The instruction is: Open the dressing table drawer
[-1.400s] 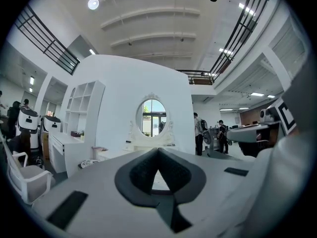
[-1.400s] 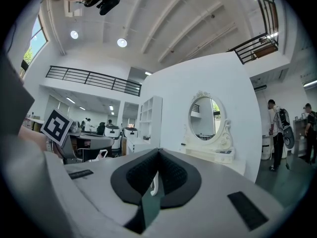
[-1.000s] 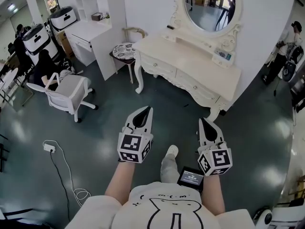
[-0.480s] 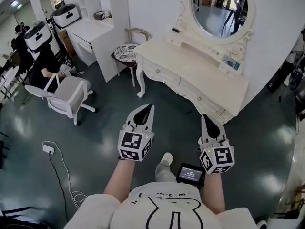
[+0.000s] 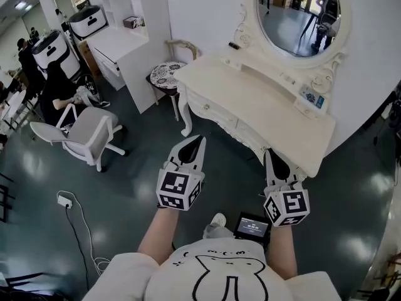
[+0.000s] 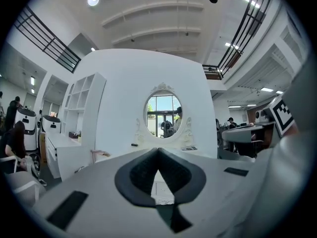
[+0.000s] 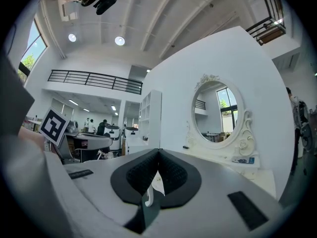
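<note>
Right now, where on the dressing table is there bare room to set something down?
The whole main top is bare, from the front edge above the drawers back to the raised ledge under the mirror. Only that ledge holds small items.

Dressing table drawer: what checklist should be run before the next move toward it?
1. The drawer is shut, yet to be pulled: ok.
2. Its knob shows in the head view: ok.
3. Fingers of the left gripper apart for the knob: not ok, shut and empty.
4. Fingers of the right gripper apart: not ok, shut and empty.
5. Grippers at the front of the dressing table: not ok, both short of it.
</note>
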`<action>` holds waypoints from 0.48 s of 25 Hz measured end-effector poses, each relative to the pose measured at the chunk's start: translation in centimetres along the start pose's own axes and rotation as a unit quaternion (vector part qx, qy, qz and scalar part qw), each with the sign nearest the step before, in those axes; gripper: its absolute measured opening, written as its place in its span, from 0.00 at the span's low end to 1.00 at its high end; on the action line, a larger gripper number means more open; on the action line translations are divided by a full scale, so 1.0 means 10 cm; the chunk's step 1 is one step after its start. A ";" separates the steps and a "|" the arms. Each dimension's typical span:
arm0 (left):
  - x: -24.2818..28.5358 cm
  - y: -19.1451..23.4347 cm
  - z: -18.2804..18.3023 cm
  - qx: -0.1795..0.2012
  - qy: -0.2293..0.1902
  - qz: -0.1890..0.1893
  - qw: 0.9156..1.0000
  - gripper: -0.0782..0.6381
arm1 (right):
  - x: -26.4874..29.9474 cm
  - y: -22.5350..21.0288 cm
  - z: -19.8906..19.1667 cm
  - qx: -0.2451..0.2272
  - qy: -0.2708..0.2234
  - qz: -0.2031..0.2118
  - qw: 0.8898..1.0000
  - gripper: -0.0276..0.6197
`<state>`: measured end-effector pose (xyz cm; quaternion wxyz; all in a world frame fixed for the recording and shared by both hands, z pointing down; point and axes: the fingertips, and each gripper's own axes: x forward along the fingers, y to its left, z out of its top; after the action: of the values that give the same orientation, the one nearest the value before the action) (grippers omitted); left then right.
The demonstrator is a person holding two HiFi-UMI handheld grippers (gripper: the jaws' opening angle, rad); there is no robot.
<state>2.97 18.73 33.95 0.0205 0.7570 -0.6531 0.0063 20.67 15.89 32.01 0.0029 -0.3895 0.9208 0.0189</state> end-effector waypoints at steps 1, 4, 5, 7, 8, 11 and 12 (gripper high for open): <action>0.09 0.02 0.02 -0.001 0.000 0.001 1.000 0.12 | 0.07 -0.06 0.00 0.001 0.000 0.001 1.000 0.06; 0.33 0.06 0.04 -0.001 0.001 0.000 1.000 0.12 | 0.26 -0.22 -0.01 0.007 0.001 0.003 1.000 0.06; 0.41 0.07 0.05 0.001 0.002 -0.001 1.000 0.12 | 0.32 -0.26 -0.02 0.008 0.001 0.003 1.000 0.06; 0.56 0.11 0.05 0.005 0.005 -0.002 1.000 0.12 | 0.44 -0.34 -0.03 0.009 0.002 0.005 1.000 0.06; 0.63 0.13 0.04 0.006 0.005 -0.002 1.000 0.12 | 0.51 -0.38 -0.05 0.010 0.002 0.006 1.000 0.06; 0.84 0.20 0.00 0.006 0.004 0.000 1.000 0.12 | 0.68 -0.49 -0.10 0.012 0.001 0.009 1.000 0.06; 0.90 0.23 -0.01 0.006 0.004 0.001 1.000 0.12 | 0.74 -0.52 -0.12 0.012 0.001 0.010 1.000 0.06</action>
<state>2.04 9.48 34.43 0.0189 0.7563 -0.6539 0.0131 19.27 6.97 32.87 0.0065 -0.3807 0.9247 0.0070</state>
